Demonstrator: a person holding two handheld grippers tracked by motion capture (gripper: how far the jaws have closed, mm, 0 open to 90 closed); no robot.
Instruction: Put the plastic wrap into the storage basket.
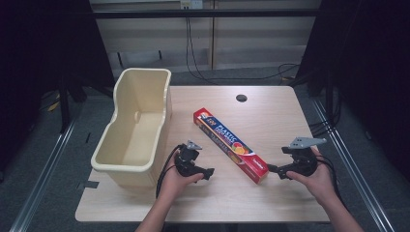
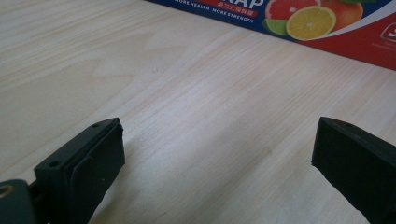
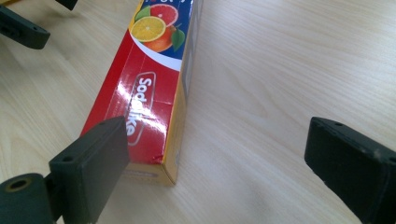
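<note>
A long red and blue plastic wrap box [image 1: 230, 144] with fruit pictures lies flat and diagonal in the middle of the wooden table [image 1: 270, 111]. My left gripper [image 1: 209, 173] rests near the table's front, left of the box, jaws open and empty. In the left gripper view the box [image 2: 327, 23] runs along the top and the gripper [image 2: 219, 158] stands wide open over bare wood. My right gripper [image 1: 273, 170] sits open just right of the box's near end. In the right gripper view the box's near end [image 3: 140, 102] lies by the left jaw of the gripper [image 3: 217, 161].
A tall cream plastic bin [image 1: 135, 125] stands empty on the table's left side, just left of my left hand. A round cable hole [image 1: 241, 98] is at the table's back. Cables hang behind the table. The other gripper's jaw [image 3: 21, 28] shows at the right gripper view's top left.
</note>
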